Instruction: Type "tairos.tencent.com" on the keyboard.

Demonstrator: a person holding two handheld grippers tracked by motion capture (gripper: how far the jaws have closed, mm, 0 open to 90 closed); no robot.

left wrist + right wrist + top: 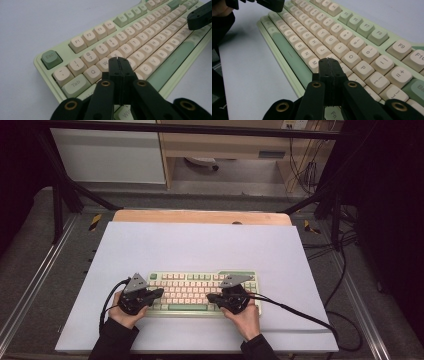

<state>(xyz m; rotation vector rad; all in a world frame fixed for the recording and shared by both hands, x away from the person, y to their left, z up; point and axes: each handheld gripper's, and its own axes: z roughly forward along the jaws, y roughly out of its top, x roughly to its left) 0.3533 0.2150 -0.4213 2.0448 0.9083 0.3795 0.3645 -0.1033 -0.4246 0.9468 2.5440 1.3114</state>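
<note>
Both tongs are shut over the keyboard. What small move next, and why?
Probably dip the left tongs straight down: the jaws are closed into one blunt tip just above the cream lettered keys near W and E of the pale green keyboard. The right tongs hover shut near M and K, so they can wait.

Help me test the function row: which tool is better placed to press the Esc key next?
Left, probably. The left tool hangs shut over the W and E keys, with the Esc key close by at that end of the keyboard. The right tool sits near M and K, at the far end.
</note>
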